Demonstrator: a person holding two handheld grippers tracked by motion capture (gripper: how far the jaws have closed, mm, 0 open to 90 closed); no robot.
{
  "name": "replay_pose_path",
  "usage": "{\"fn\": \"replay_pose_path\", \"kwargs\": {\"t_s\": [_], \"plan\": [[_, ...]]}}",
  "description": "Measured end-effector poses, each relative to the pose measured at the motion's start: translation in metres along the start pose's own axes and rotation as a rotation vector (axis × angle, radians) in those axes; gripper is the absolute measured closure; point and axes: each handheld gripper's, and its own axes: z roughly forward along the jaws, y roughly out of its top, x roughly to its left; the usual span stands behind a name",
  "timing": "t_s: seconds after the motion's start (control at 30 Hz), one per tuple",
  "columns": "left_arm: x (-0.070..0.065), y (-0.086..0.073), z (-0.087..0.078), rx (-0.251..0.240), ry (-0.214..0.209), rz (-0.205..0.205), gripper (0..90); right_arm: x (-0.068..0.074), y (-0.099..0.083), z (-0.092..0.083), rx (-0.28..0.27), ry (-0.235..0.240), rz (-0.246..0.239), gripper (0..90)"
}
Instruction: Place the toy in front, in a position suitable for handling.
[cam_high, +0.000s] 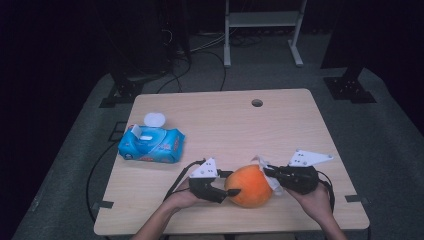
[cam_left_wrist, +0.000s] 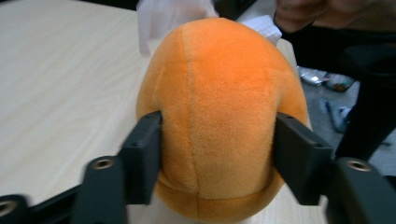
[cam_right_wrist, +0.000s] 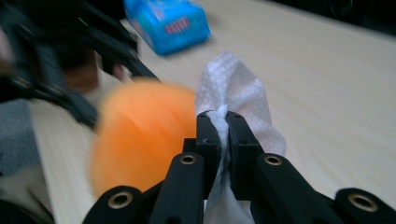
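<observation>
An orange plush ball (cam_high: 250, 186) rests near the front edge of the light wooden table (cam_high: 225, 120). My left gripper (cam_high: 233, 183) comes at it from the left. In the left gripper view the jaws of this gripper (cam_left_wrist: 219, 156) press on both sides of the ball (cam_left_wrist: 219, 116). My right gripper (cam_high: 267, 172) sits at the ball's right side, shut on a white wet wipe (cam_high: 274, 185). In the right gripper view the wipe (cam_right_wrist: 233, 84) bunches out above the closed gripper (cam_right_wrist: 223, 121), right beside the blurred ball (cam_right_wrist: 140, 140).
A blue pack of wet wipes (cam_high: 151, 143) with its flap open lies at the table's left, with a white round lid (cam_high: 154, 119) just behind it. A cable hole (cam_high: 257, 103) sits near the far edge. Cables trail off the front left.
</observation>
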Motion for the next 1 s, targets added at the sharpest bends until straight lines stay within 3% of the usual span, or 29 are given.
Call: {"fn": "replay_pose_path", "kwargs": {"t_s": [0.13,0.23,0.33,0.43,0.5,0.57,0.6,0.67,0.73,0.8,0.87,0.9,1.0], "plan": [[-0.01,0.007,0.006,-0.003,0.022,0.054,42.6,0.026,0.017,0.001,-0.075,0.096,-0.045,84.6],[-0.015,0.01,0.007,-0.002,0.033,0.084,42.7,0.047,0.019,0.018,-0.06,0.151,-0.083,84.6],[-0.015,0.008,0.006,0.001,0.031,0.084,42.9,0.047,0.015,0.025,-0.026,0.136,-0.09,84.7],[-0.013,0.007,0.005,0.002,0.037,0.08,42.9,0.031,0.014,0.018,-0.028,0.063,-0.075,84.7],[-0.012,0.006,0.005,-0.001,0.034,0.074,42.9,0.022,0.01,0.014,-0.028,0.041,-0.049,84.7],[-0.012,0.007,0.007,-0.001,0.034,0.076,42.3,0.022,0.008,0.013,-0.031,0.046,-0.03,84.6],[-0.013,0.007,0.007,-0.003,0.034,0.076,41.8,0.025,0.008,0.014,-0.035,0.053,-0.04,84.6],[-0.012,0.007,0.008,-0.004,0.039,0.063,41.1,0.036,0.01,0.02,-0.05,0.117,-0.053,84.5],[-0.01,0.005,0.007,0.002,0.043,0.053,41.2,0.047,0.011,0.026,-0.031,0.129,-0.099,84.5],[-0.009,0.004,0.006,-0.004,0.041,0.038,42.1,0.051,0.012,0.029,-0.008,0.112,-0.135,84.6],[-0.007,0.003,0.004,-0.005,0.042,0.027,42.5,0.046,0.014,0.027,-0.012,0.09,-0.13,84.7],[-0.006,0.003,0.003,-0.006,0.042,0.021,42.5,0.041,0.013,0.023,-0.017,0.054,-0.128,84.7],[-0.005,0.002,0.005,-0.011,0.04,0.014,42.5,0.035,0.011,0.02,-0.031,0.045,-0.096,84.6]]}}
